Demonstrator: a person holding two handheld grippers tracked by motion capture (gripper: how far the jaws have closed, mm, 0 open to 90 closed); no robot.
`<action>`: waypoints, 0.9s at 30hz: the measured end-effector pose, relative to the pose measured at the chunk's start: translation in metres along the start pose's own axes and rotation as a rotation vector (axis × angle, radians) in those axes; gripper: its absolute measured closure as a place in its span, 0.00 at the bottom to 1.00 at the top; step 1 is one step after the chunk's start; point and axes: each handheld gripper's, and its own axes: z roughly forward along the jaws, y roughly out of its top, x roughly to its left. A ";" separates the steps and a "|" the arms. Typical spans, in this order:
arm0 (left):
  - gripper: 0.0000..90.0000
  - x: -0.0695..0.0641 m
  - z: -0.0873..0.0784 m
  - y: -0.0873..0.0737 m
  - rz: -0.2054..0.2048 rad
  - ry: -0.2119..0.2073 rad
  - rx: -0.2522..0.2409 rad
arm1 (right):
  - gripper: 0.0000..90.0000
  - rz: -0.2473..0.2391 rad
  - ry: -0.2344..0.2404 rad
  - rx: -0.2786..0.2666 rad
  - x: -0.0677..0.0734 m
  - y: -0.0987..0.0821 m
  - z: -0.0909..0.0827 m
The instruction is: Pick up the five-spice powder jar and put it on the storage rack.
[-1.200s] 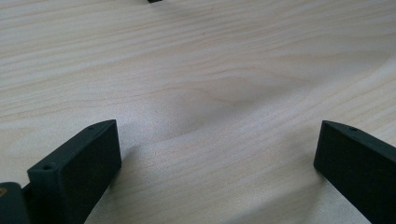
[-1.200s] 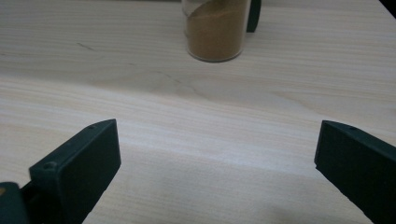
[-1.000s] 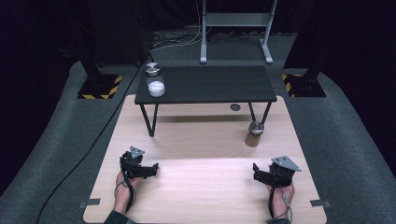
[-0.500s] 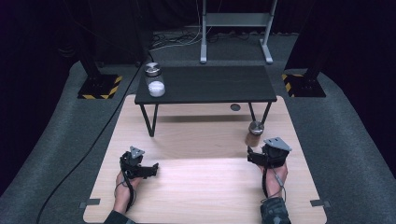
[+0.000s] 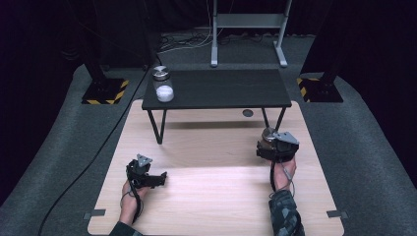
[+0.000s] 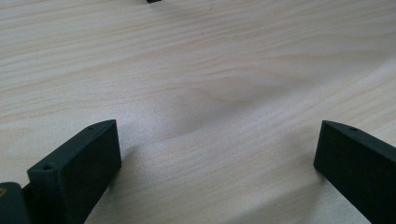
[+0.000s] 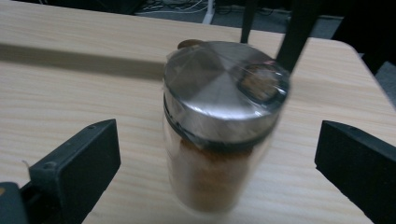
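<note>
Right tongs spread wide, jaws either side of the spice jar, touching neither. Jar upright on the wooden desk, centred between and just ahead. Left tongs likewise apart, well away from it.

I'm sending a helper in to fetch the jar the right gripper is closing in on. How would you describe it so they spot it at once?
On the pale wooden board, look near the right front leg of the low black table. The spice jar stands there upright between the open jaws of the right gripper. It is clear glass with a shiny metal lid and orange-brown powder, unlike the white-filled jar up on the black table.
</note>
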 end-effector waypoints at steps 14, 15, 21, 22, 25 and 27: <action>0.00 0.000 0.000 0.000 0.000 0.000 0.000 | 0.00 0.007 0.011 0.014 0.002 -0.002 0.031; 0.00 0.000 0.000 0.000 0.000 0.000 0.001 | 0.00 0.010 0.020 0.010 0.000 -0.003 0.032; 0.00 0.000 0.000 0.000 0.001 0.000 0.001 | 0.00 0.033 0.053 -0.011 -0.003 -0.009 0.037; 0.00 0.000 0.000 0.000 0.001 0.000 0.001 | 0.00 0.034 0.055 -0.013 -0.003 -0.010 0.038; 0.00 0.000 0.000 0.000 0.001 0.000 0.001 | 0.00 0.039 0.052 -0.019 -0.002 -0.011 0.038; 0.00 0.000 0.000 0.000 0.001 0.000 0.000 | 0.00 0.044 0.048 -0.021 -0.002 -0.012 0.039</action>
